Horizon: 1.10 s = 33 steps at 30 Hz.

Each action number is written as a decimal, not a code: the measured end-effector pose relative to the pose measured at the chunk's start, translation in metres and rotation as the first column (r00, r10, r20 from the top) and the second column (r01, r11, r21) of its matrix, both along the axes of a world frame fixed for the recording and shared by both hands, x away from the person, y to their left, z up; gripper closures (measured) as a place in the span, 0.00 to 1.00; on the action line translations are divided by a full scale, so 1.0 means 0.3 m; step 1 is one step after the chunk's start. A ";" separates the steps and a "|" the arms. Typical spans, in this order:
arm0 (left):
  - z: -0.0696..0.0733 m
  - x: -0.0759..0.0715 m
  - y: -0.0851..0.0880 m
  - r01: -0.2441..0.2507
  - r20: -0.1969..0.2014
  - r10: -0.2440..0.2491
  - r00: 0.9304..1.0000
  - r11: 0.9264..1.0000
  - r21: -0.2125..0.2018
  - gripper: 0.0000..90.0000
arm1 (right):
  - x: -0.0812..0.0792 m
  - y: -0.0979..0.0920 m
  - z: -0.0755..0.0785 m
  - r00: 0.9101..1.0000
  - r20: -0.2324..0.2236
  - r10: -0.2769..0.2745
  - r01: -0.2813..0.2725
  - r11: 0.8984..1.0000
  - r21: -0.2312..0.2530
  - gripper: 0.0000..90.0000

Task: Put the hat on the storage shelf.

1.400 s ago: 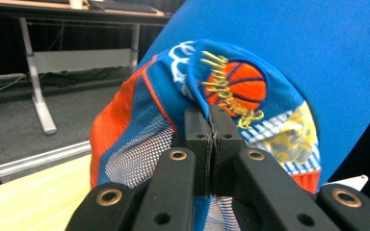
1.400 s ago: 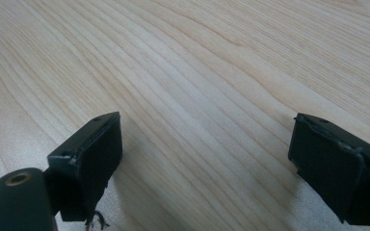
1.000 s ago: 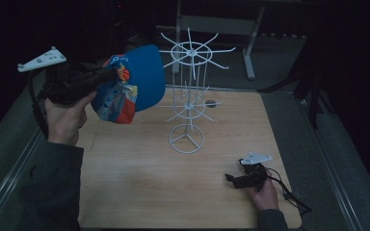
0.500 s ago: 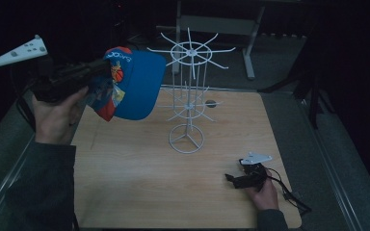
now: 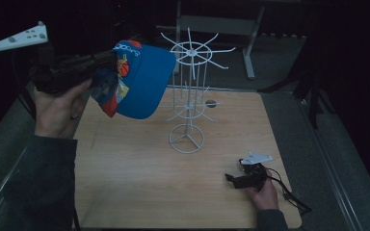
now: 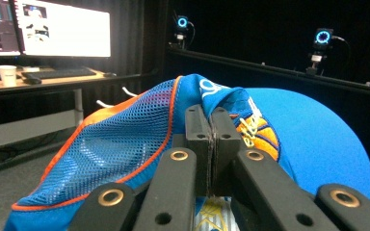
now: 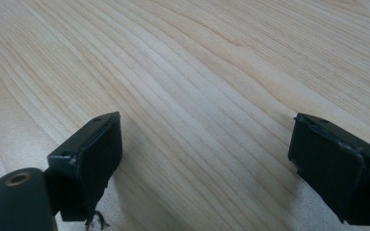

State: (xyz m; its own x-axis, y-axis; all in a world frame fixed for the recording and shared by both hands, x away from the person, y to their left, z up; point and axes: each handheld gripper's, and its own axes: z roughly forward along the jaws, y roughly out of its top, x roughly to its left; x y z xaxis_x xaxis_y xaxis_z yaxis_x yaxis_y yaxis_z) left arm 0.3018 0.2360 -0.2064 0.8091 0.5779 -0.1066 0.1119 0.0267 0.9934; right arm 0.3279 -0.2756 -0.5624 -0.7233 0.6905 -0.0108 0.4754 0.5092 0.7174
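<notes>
My left gripper [image 6: 211, 144] is clamped tight on the blue baseball cap with orange trim and a mesh back [image 5: 142, 82]. The two black jaws are pressed together with a fold of the cap's fabric pinched between them, near where the mesh meets the front panel. The cap hangs in the air off my jaws, up at the left, its blue brim swinging out toward the white wire display stand with radiating hooks [image 5: 189, 96]. From above, the brim sits just beside the stand's top ring of hooks; I cannot tell whether it touches.

My right gripper [image 7: 207, 159] has its jaws wide apart, nothing between them, resting low on the pale wooden table [image 5: 139, 178] at the near right corner, well apart from the stand.

Against a second ago: my left hand has lifted, and the cap has come up with it and moved closer to the top hooks. The right gripper has stayed put.
</notes>
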 end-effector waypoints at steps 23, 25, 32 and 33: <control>0.052 0.021 -0.194 0.111 0.059 -0.114 0.992 0.993 0.050 1.00 | 0.000 0.000 0.000 1.000 0.000 0.000 0.000 1.000 0.000 0.13; 0.041 0.033 -0.233 0.110 0.053 -0.116 0.992 0.989 0.101 1.00 | 0.000 0.000 0.000 1.000 0.000 0.000 0.000 1.000 0.000 0.13; -0.053 0.055 -0.328 0.154 0.015 -0.163 0.987 0.954 0.259 0.99 | 0.000 0.000 0.000 1.000 -0.001 0.000 0.000 1.000 0.000 0.13; -0.067 0.055 -0.331 0.161 0.009 -0.170 0.985 0.949 0.270 0.99 | 0.000 0.000 0.000 1.000 0.000 0.000 0.000 1.000 0.000 0.13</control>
State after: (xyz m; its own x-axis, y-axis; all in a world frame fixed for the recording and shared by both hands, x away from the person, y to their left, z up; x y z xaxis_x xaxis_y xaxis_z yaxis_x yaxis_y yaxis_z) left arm 0.3184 0.1367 -0.2266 0.8963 0.4392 0.0611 0.0602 -0.2570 0.9645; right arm 0.3279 -0.2757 -0.5624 -0.7236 0.6901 -0.0110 0.4751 0.5096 0.7174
